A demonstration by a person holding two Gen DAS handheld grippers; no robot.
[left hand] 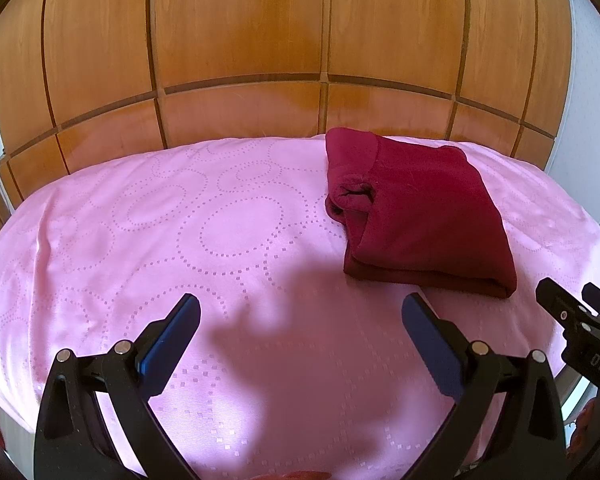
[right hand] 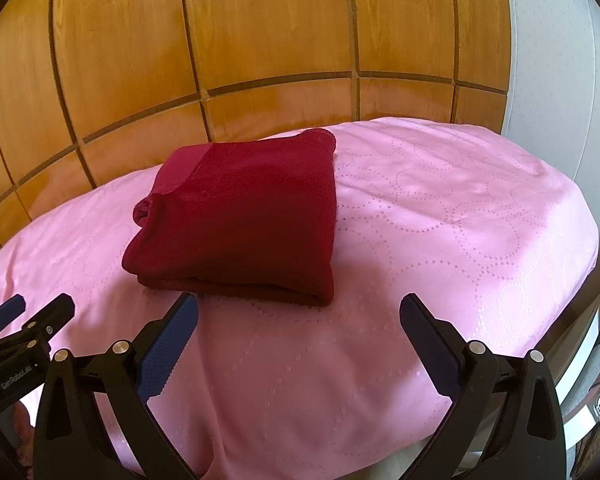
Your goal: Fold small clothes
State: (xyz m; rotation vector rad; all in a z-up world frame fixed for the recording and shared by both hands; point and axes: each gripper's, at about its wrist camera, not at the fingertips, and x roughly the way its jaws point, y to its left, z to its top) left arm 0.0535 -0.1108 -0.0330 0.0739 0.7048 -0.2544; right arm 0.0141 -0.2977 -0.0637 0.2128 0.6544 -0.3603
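Left gripper (left hand: 300,316) and right gripper (right hand: 297,312) side by side, fingers spread and empty, short of folded maroon garment (right hand: 239,216)

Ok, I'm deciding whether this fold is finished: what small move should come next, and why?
Probably just draw both grippers back. The dark red garment already lies in a compact folded stack on the pink cover, edges fairly even apart from a bunched bit at its left. The left gripper and right gripper are open, empty and short of the cloth, so nothing needs releasing.
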